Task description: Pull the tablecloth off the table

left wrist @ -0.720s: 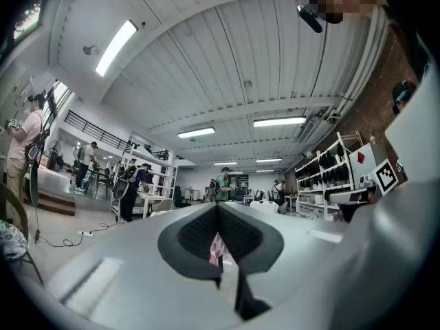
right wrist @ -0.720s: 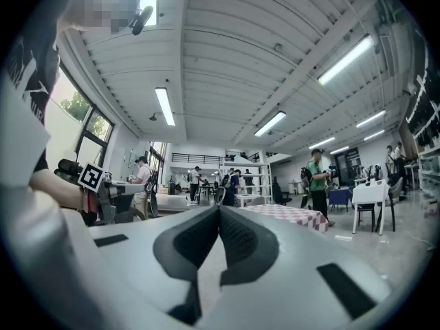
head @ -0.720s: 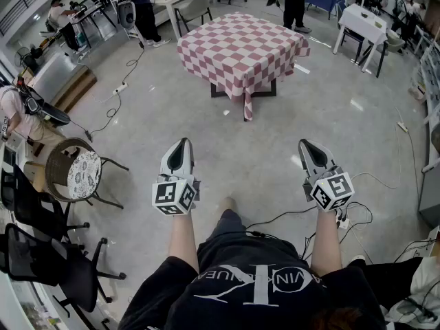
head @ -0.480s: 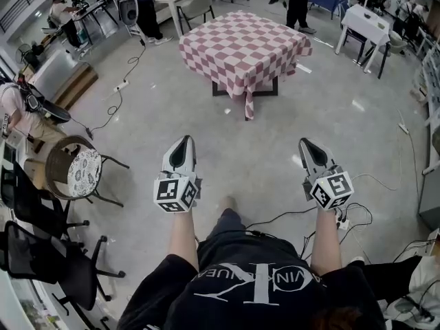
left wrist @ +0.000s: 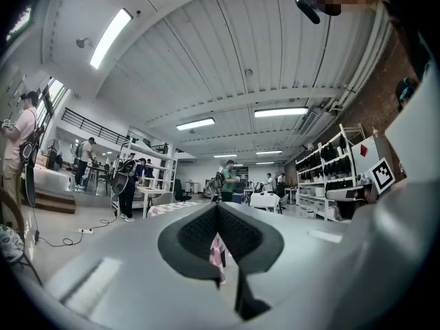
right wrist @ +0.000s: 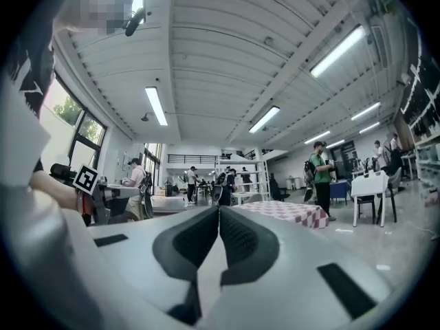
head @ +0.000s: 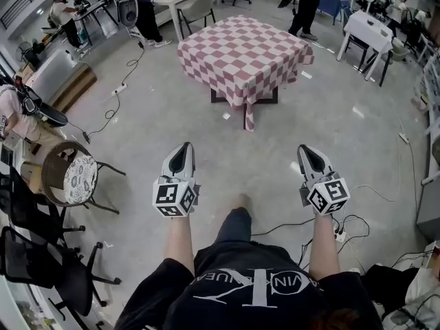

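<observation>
Left claw (head: 184,147) and right claw (head: 306,150), both closed on nothing, hang well short of my table (head: 265,98); tablecloth (head: 240,47) fully on, pulling not started.

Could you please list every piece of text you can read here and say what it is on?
"NUEA" and "VIN": white letters on the person's black shirt, either side of a large logo; only partly legible.
Marker cubes: black-and-white square patterns only, no words.
Anything printed elsewhere in the room is too small to read.
</observation>
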`<state>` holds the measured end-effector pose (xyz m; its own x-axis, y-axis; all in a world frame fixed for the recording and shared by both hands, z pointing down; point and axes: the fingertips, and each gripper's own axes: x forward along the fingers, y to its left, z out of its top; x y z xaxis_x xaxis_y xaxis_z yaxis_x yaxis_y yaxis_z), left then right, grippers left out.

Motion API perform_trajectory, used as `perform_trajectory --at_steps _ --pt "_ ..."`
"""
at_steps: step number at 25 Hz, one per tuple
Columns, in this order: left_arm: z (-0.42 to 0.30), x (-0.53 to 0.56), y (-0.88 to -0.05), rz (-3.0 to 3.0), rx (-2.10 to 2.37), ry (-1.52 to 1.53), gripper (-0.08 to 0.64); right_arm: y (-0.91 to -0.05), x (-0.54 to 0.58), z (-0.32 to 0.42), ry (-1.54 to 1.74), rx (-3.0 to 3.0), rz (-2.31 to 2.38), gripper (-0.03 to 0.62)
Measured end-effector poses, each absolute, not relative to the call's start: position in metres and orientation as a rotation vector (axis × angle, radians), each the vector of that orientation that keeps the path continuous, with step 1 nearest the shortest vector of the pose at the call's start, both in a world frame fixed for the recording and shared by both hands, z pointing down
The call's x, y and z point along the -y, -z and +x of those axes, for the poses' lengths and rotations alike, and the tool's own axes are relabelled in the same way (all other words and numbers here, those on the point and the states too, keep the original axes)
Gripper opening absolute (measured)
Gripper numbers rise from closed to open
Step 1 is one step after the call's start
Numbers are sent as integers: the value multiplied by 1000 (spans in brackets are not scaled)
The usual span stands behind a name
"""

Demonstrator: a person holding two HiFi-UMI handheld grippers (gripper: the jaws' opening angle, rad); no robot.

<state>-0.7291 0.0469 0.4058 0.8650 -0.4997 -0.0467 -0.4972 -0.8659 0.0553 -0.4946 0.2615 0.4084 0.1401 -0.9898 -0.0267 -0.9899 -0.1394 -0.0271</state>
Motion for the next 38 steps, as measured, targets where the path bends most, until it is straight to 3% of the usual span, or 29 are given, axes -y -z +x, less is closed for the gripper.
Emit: perform_trajectory --at_steps 17,28,38 --pt "-572 104 -419 2942 732 27 9 -424 -129 -350 137 -1958 -2425 12" --pt "-507 189 -430 2911 746 47 9 -432 -48 -282 161 -1982 -2446 12" --pt "-435 202 -440 2938 641 -9 9 -448 -43 -237 200 -1893 -2467 12"
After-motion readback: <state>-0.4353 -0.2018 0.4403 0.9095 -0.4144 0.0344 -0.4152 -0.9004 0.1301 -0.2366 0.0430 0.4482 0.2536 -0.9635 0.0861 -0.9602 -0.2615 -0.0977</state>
